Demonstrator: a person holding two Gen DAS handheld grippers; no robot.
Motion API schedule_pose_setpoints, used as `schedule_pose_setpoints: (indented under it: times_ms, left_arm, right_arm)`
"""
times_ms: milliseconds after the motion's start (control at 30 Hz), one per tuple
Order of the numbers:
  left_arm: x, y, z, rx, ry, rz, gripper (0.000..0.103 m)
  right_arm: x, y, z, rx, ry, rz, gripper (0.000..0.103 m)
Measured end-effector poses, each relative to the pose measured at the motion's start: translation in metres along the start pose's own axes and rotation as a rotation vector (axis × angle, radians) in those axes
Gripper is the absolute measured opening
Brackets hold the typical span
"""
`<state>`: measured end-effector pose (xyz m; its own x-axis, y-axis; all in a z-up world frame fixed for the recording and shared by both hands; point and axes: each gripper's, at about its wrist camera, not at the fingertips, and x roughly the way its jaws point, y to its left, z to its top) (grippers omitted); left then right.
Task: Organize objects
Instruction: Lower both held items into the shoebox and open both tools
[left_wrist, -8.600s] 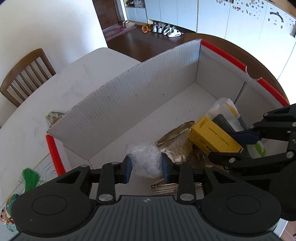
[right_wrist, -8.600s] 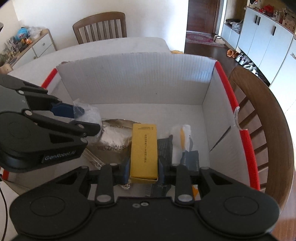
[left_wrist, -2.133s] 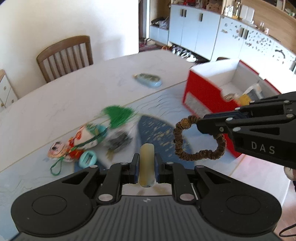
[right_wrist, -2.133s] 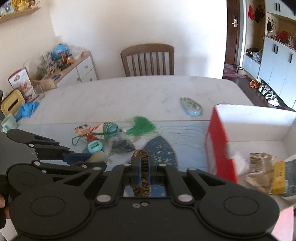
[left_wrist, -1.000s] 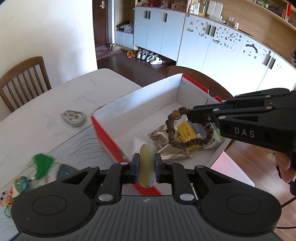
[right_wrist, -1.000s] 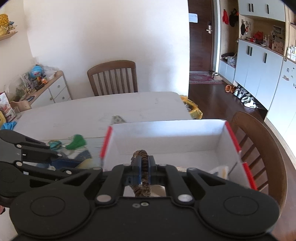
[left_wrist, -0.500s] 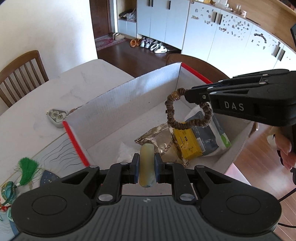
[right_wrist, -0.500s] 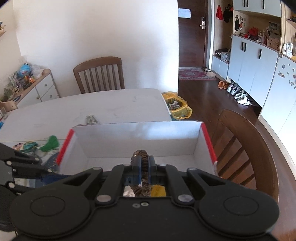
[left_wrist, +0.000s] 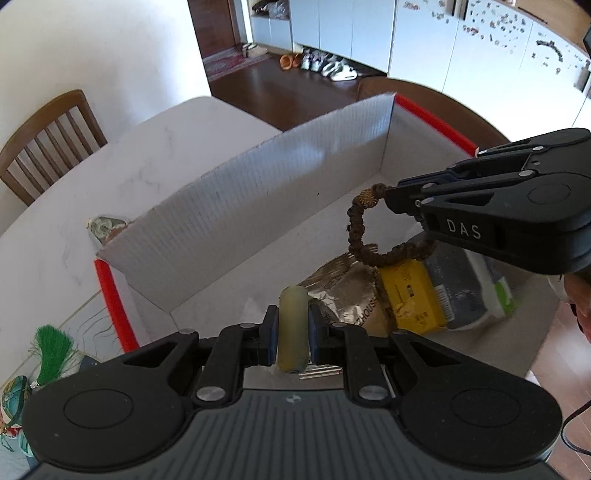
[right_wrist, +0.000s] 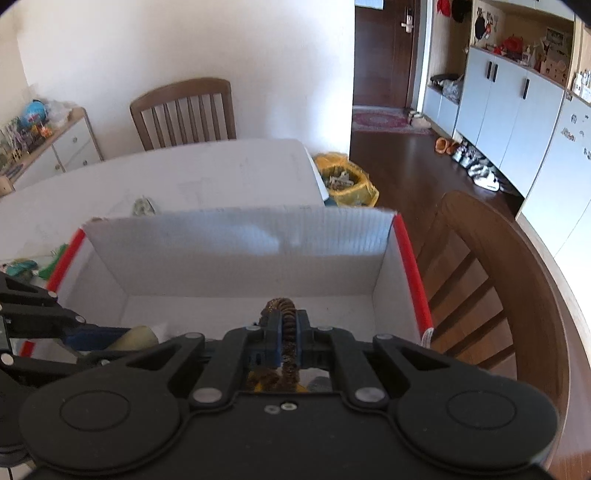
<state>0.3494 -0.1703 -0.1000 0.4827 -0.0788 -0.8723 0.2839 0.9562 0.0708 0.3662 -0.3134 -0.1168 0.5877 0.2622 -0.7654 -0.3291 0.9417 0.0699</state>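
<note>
A red-edged white cardboard box (left_wrist: 258, 206) stands open at the table's end. My left gripper (left_wrist: 291, 330) is shut on a pale yellow cylinder (left_wrist: 292, 328) over the box's near end. My right gripper (right_wrist: 287, 341), seen from the side in the left wrist view as the right gripper (left_wrist: 397, 195), is shut on a brown beaded bracelet (left_wrist: 364, 240), which hangs as a loop above the box's contents. Under it lie a silver foil pouch (left_wrist: 343, 284), a yellow carton (left_wrist: 410, 295) and a dark packet with green and white (left_wrist: 469, 288).
A small oval trinket (left_wrist: 105, 227) lies on the white table (left_wrist: 74, 206) just beyond the box. A green tassel (left_wrist: 51, 350) and a colourful charm (left_wrist: 14, 395) lie at left. Wooden chairs stand behind the table (right_wrist: 183, 110) and right of the box (right_wrist: 498, 291).
Both grippers have come forward and down over the box, which now fills more of each view. The bracelet hangs lower, closer to the pouch and carton. Both grips are unchanged.
</note>
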Motion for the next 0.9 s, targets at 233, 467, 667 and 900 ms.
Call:
schedule_pose_setpoints:
  times_ms: [233,467,667,900]
  left_arm:
    - [0.016,-0.002,0.003,0.004,0.03,0.008,0.016]
    - [0.02,-0.001,0.007,0.002,0.034,0.008,0.016]
    - [0.019,-0.003,0.007,0.011,0.022,0.0,0.016]
    - [0.012,-0.002,0.001,0.002,0.007,-0.013,0.022]
  right_arm:
    - [0.015,-0.003,-0.006,-0.016,0.058,-0.024,0.006]
    - [0.014,-0.005,-0.004,-0.012,0.077,-0.013,0.017]
    - [0.006,-0.009,-0.006,0.013,0.079,0.008,0.022]
    - [-0.005,-0.014,-0.009,0.04,0.069,0.022,0.033]
